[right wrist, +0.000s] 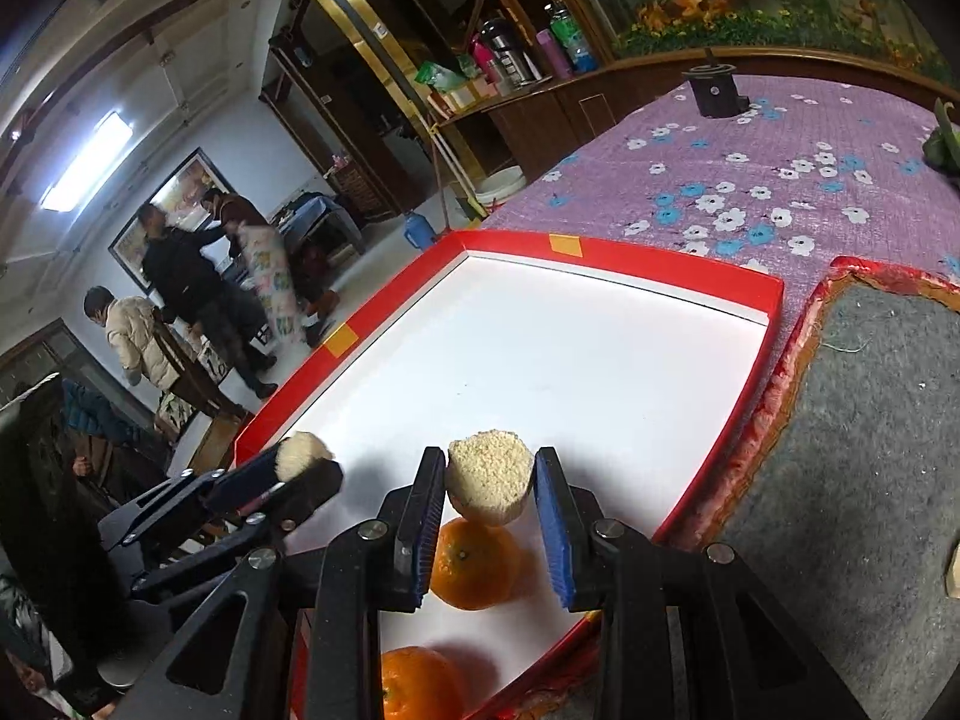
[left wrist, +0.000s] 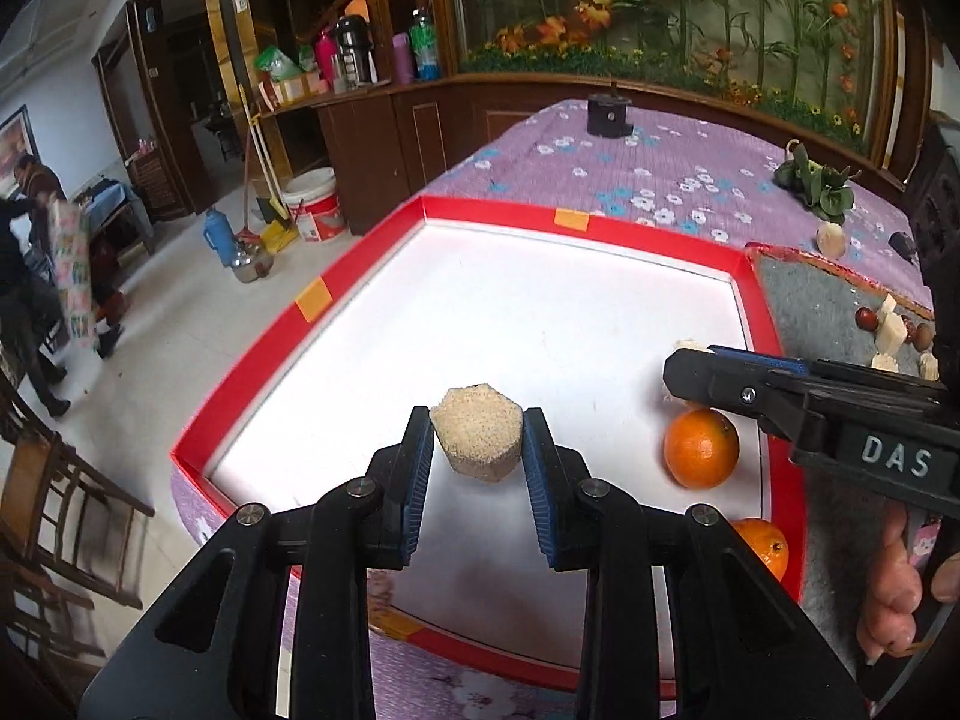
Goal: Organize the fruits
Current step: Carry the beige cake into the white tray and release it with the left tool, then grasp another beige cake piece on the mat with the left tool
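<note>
My left gripper (left wrist: 478, 441) is shut on a tan grainy cake (left wrist: 476, 441) and holds it above the white floor of the red-rimmed tray (left wrist: 516, 222). My right gripper (right wrist: 491, 483) is shut on a second tan grainy cake (right wrist: 491, 483) just above an orange (right wrist: 474, 564). In the left wrist view the right gripper (left wrist: 681, 375) reaches in from the right over one orange (left wrist: 701, 449). A second orange (left wrist: 765, 546) lies near the tray's near right corner; it also shows in the right wrist view (right wrist: 420, 684).
A grey felt mat (right wrist: 870, 450) right of the tray holds brown round fruits (left wrist: 867, 318) and pale blocks (left wrist: 891, 324). A green leafy plant (left wrist: 819, 183) and a black stand (left wrist: 609, 114) sit on the purple flowered cloth (right wrist: 750, 180). People stand at far left.
</note>
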### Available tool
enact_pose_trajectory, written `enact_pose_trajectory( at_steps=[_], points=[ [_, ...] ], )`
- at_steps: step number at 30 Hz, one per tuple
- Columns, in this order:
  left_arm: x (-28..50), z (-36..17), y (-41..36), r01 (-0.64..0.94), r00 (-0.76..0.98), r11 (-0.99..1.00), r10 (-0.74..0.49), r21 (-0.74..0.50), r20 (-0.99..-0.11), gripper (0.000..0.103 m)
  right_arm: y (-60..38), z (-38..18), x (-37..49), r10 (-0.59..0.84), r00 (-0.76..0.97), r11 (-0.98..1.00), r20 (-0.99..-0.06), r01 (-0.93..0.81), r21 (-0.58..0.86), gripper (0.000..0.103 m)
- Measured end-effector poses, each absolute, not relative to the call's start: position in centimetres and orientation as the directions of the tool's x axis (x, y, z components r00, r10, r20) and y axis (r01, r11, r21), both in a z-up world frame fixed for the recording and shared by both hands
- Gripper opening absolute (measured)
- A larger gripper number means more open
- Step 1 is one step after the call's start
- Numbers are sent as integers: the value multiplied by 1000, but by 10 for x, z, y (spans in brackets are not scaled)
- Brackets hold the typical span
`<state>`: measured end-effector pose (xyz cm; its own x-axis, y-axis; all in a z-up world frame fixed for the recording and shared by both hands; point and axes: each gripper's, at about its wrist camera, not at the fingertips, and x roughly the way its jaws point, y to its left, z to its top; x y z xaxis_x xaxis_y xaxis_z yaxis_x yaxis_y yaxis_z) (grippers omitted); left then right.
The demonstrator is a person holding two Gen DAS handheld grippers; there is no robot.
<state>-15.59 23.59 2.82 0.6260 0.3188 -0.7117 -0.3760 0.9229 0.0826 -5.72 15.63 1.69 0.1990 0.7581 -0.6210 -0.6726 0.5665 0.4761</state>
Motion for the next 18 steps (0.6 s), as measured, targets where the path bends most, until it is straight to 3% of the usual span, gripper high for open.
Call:
enact_pose_trajectory(
  at_steps=[3, 5, 7, 11, 13, 18],
  points=[
    [-153, 27, 234, -388, 596, 917, 328, 95, -733, 31, 153, 20, -59, 753, 216, 573, -621, -680, 458, 44],
    [-155, 30, 233, -399, 595, 911, 344, 104, -727, 37, 147, 25, -60, 767, 235, 569, -597, -679, 464, 44],
    [-161, 36, 231, -412, 605, 905, 359, 107, -711, 50, 135, 32, -60, 787, 269, 567, -556, -672, 477, 45],
    [-171, 53, 223, -424, 640, 899, 382, 108, -666, 55, 112, 41, -54, 787, 358, 601, -502, -625, 497, 47],
    [-174, 59, 216, -415, 654, 903, 381, 111, -653, 64, 104, 42, -50, 784, 369, 611, -500, -601, 515, 47],
    [-177, 65, 192, -344, 680, 929, 347, 137, -646, 66, 83, 47, -46, 797, 358, 601, -486, -545, 584, 47]
  ],
)
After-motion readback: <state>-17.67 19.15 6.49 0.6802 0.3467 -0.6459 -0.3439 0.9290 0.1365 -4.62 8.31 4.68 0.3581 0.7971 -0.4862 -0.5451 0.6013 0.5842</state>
